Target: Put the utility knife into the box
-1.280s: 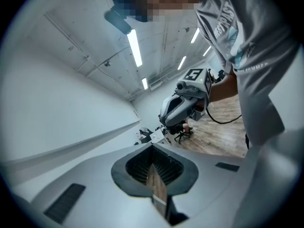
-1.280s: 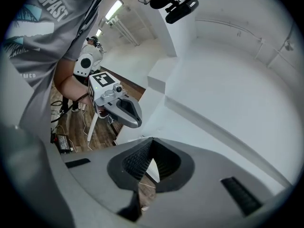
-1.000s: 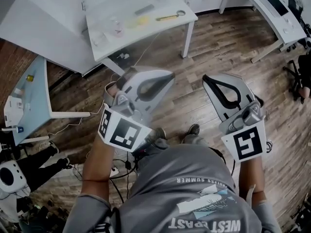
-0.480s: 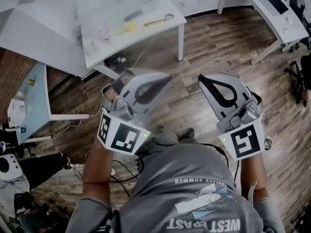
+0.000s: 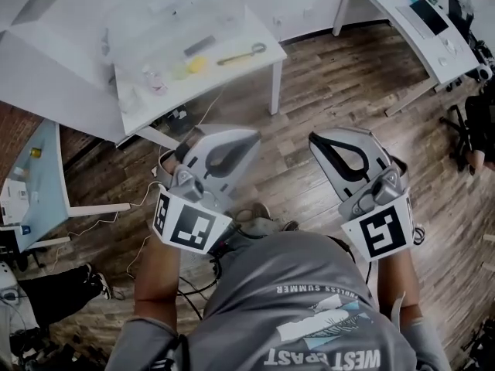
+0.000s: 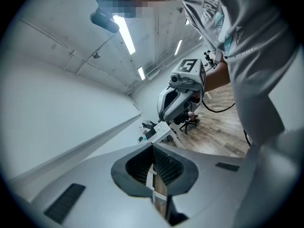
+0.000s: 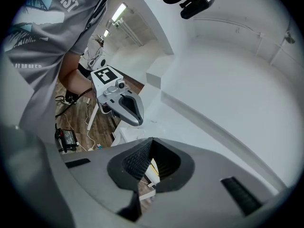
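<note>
A white table [image 5: 247, 72] stands ahead of me at the upper left of the head view. On it sits a clear plastic box [image 5: 174, 10], with a dark grey bar-shaped item [image 5: 199, 46] by its near wall that may be the utility knife; it is too small to tell. Beside that lie a yellow lump [image 5: 196, 65] and a yellow-handled tool [image 5: 240, 55]. My left gripper [image 5: 254, 134] and right gripper [image 5: 313, 138] hang at waist height over the wood floor, well short of the table. Both are shut with nothing between the jaws [image 6: 153, 147] [image 7: 151, 141].
A curved white desk [image 5: 418, 29] with small items runs along the upper right. An office chair [image 5: 473, 126] stands at the right edge. A pale desk [image 5: 42, 180] sits at the left. Cables [image 5: 155, 199] trail over the floor near my feet [image 5: 251, 213].
The table with the box has slid down and to the left in the head view. Both grippers have kept their pose, shut and empty.
</note>
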A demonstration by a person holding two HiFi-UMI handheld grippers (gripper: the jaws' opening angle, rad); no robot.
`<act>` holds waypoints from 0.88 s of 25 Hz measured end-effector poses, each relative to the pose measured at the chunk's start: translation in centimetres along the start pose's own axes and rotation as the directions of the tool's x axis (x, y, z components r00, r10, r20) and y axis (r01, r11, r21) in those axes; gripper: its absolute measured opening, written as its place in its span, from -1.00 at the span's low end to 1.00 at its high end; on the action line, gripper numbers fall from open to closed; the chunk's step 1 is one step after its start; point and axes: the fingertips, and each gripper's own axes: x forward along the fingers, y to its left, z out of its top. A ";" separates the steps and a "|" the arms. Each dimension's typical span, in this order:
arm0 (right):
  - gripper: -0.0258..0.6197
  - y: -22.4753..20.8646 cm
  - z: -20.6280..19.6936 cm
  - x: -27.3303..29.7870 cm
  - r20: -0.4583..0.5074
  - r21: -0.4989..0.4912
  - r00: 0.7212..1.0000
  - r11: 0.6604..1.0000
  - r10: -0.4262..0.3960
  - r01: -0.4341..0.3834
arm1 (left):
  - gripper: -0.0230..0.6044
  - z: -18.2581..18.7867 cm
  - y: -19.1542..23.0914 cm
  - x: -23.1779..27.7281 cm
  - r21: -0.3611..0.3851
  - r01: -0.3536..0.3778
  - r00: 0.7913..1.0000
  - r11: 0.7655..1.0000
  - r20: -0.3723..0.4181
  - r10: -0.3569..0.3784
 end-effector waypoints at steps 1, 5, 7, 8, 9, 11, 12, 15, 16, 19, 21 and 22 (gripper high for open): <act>-0.89 -0.5 0.0 0.5 -0.005 -0.009 1.000 1.000 -0.007 0.007 | -0.90 -0.4 0.5 0.2 -0.005 -0.004 1.000 1.000 0.010 0.004; -0.89 -2.3 -0.3 2.5 -0.015 -0.018 0.999 0.999 -0.030 0.030 | -0.90 -2.0 2.4 1.0 -0.005 -0.010 1.000 1.000 0.026 0.010; -0.89 -2.6 -0.7 3.3 -0.027 -0.008 0.999 1.000 -0.020 0.020 | -0.90 -2.7 3.0 1.4 -0.010 -0.012 1.000 1.000 0.022 0.012; -0.89 -2.6 -1.0 3.6 -0.029 -0.007 1.000 1.000 -0.007 0.007 | -0.90 -2.9 3.1 1.5 -0.019 -0.014 1.000 1.000 0.017 0.014; -0.89 -2.8 -1.1 3.9 -0.023 -0.012 1.000 1.000 0.005 -0.005 | -0.90 -3.2 3.3 1.6 -0.028 -0.018 1.000 0.999 0.011 0.018; -0.89 -3.9 -1.6 4.6 -0.003 -0.021 1.000 1.000 0.021 -0.021 | -0.90 -3.6 4.0 2.2 -0.035 -0.031 0.999 0.999 -0.007 0.031; -0.89 -4.5 -1.9 4.9 0.006 -0.022 1.000 0.999 0.027 -0.027 | -0.90 -3.9 4.5 2.7 -0.033 -0.040 0.999 0.999 -0.018 0.039; -0.89 -6.0 -3.5 5.9 0.019 -0.018 0.998 0.998 0.063 -0.062 | -0.90 -4.5 5.6 4.4 -0.031 -0.069 0.996 0.997 -0.053 0.067; -0.89 -6.4 -3.9 6.1 0.030 -0.022 0.996 0.997 0.080 -0.080 | -0.90 -4.5 5.9 5.0 -0.034 -0.080 0.995 0.996 -0.065 0.077; -0.89 -8.6 -5.0 6.6 0.081 -0.039 0.989 0.992 0.122 -0.119 | -0.90 -4.5 6.9 7.1 -0.037 -0.113 0.989 0.993 -0.104 0.109; -0.89 -10.4 -5.9 6.8 0.111 -0.047 0.984 0.990 0.141 -0.137 | -0.90 -4.5 7.6 8.7 -0.032 -0.135 0.983 0.990 -0.130 0.130; -0.89 -11.2 -6.4 6.9 0.124 -0.049 0.981 0.988 0.150 -0.145 | -0.90 -4.4 7.9 9.6 -0.030 -0.147 0.980 0.989 -0.143 0.142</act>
